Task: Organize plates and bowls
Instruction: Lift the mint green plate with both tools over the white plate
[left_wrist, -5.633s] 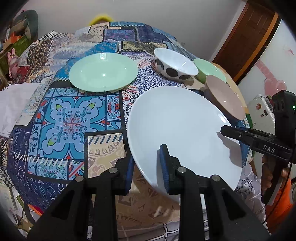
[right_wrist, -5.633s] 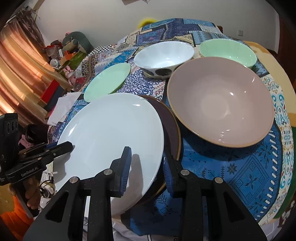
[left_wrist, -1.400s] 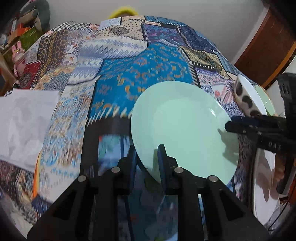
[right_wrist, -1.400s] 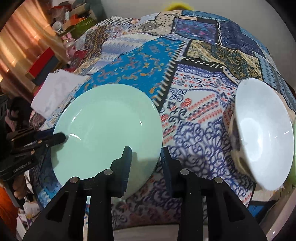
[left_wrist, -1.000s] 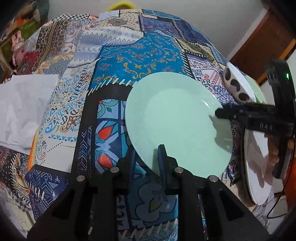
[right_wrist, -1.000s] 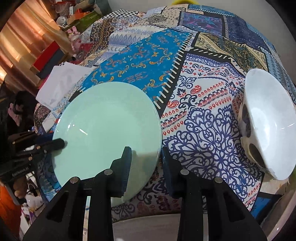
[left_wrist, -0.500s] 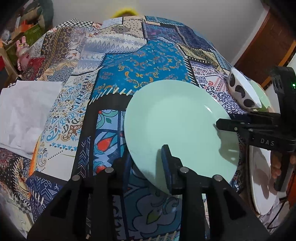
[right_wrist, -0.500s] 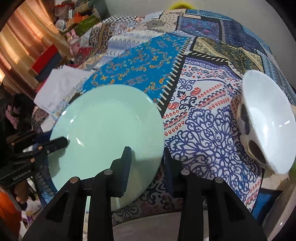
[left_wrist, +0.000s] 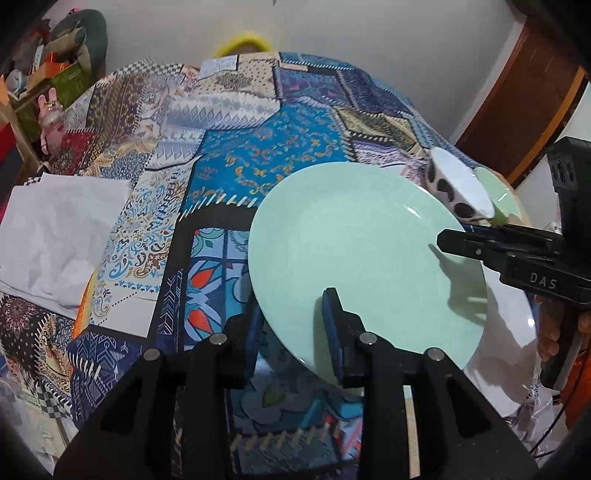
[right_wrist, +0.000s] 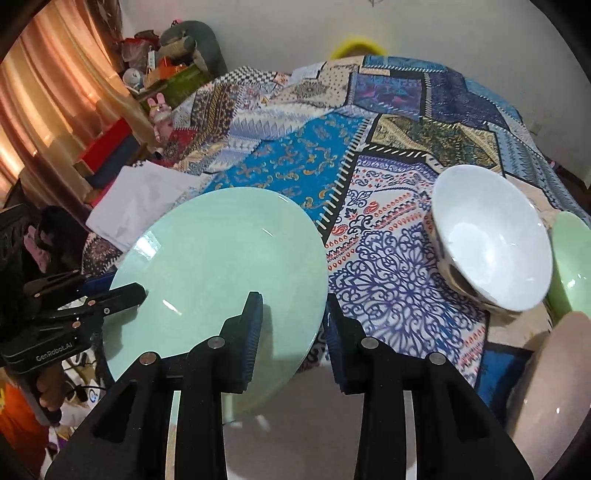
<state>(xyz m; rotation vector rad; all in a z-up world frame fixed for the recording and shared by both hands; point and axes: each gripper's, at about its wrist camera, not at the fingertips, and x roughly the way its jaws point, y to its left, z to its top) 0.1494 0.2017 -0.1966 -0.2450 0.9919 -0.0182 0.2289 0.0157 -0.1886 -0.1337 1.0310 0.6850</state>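
Note:
A mint green plate (left_wrist: 369, 251) hangs tilted above the patterned tablecloth, held at two opposite rims. My left gripper (left_wrist: 293, 325) is shut on its near rim, one finger under the plate and one on top. My right gripper (right_wrist: 293, 325) is shut on the other rim of the green plate (right_wrist: 221, 266). Each gripper shows in the other's view: the right gripper (left_wrist: 447, 243) at the plate's right edge, the left gripper (right_wrist: 125, 291) at its left edge. A large white plate (right_wrist: 295, 424) lies just below the green one, also seen as the white plate (left_wrist: 509, 332).
A white bowl with dark spots (right_wrist: 487, 251) stands to the right, a green bowl (right_wrist: 572, 254) beyond it and a beige bowl (right_wrist: 546, 376) nearer. White paper (left_wrist: 55, 229) lies at the table's left edge. Clutter and curtains line the left wall.
Both grippers have risen with the green plate, lifting it off the cloth and over the white plate. The left jaws stand slightly wider than a second ago.

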